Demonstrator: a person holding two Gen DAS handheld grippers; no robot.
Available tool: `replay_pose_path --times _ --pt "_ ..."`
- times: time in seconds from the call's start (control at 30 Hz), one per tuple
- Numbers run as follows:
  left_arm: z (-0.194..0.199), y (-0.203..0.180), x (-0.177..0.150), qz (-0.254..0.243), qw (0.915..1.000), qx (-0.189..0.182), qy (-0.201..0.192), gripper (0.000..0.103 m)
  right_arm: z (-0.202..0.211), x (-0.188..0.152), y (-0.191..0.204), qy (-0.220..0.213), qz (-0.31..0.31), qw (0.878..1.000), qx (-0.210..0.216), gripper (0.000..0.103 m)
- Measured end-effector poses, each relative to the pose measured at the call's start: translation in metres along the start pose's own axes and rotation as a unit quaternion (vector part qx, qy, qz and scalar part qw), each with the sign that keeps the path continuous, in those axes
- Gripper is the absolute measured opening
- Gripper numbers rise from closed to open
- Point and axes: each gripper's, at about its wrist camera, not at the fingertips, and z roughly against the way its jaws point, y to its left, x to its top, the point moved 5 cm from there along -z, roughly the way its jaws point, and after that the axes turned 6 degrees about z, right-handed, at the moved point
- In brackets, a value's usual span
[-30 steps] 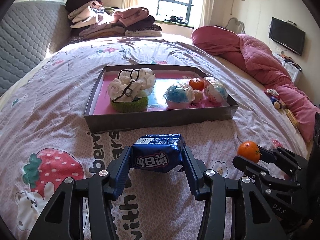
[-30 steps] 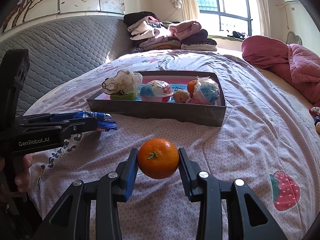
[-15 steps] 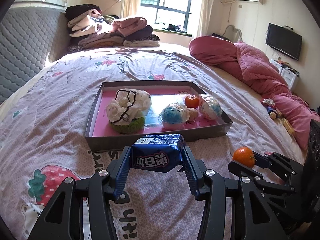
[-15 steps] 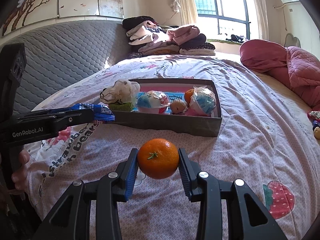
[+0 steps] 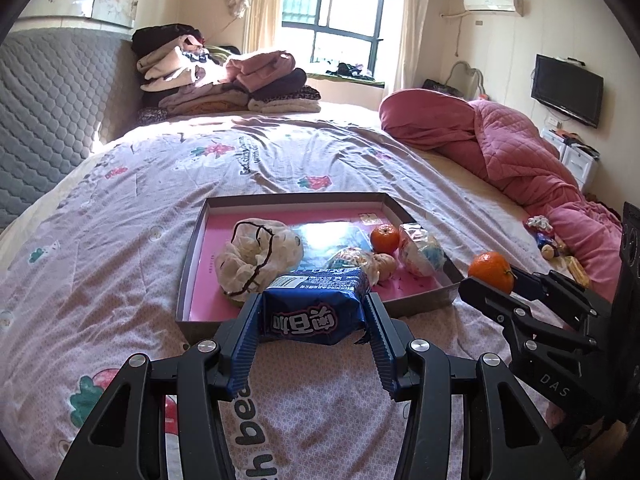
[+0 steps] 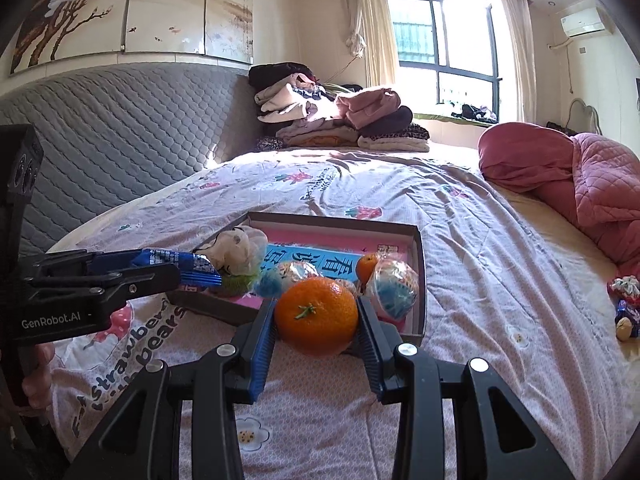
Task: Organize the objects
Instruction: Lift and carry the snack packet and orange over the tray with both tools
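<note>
My left gripper (image 5: 312, 312) is shut on a blue snack packet (image 5: 314, 306) and holds it above the near edge of a grey tray (image 5: 192, 248) with a pink floor on the bed. My right gripper (image 6: 316, 320) is shut on an orange mandarin (image 6: 316, 316), held above the tray's near right corner (image 6: 420, 280). It also shows in the left wrist view (image 5: 491, 267). The tray holds a white bundle with a black cord (image 5: 256, 254), a second mandarin (image 5: 384, 238), wrapped balls (image 5: 424, 254) and a small beige item (image 5: 386, 266).
The bed has a strawberry-print cover (image 5: 120, 200). A pink quilt (image 5: 500, 148) lies heaped at the right, folded clothes (image 5: 224, 80) at the far end, a grey padded headboard (image 6: 100, 128) at the left. Small toys (image 6: 624, 304) lie at the right edge.
Both grippers have risen and moved forward towards the tray, each still holding its item. The tray now sits lower and closer under the fingers in both views.
</note>
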Motion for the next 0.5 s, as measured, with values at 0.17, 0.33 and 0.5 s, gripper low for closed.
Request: replay_pose_path --times 0.17,0.33,0.5 --pt "-0.004 -0.001 0.008 -0.001 1.0000 0.003 -0.004 0.052 -0.002 0.008 -0.005 -0.011 0.004 1.000 -0.001 0.039" --pt "-0.009 -0.003 0.017 -0.001 1.0000 0.004 -0.009 0.052 -0.005 0.015 -0.009 -0.016 0.011 1.000 -0.004 0.039" --pt "-0.012 -0.004 0.027 -0.001 0.9999 0.006 -0.013 0.052 -0.011 0.024 -0.011 -0.021 0.021 1.000 -0.008 0.039"
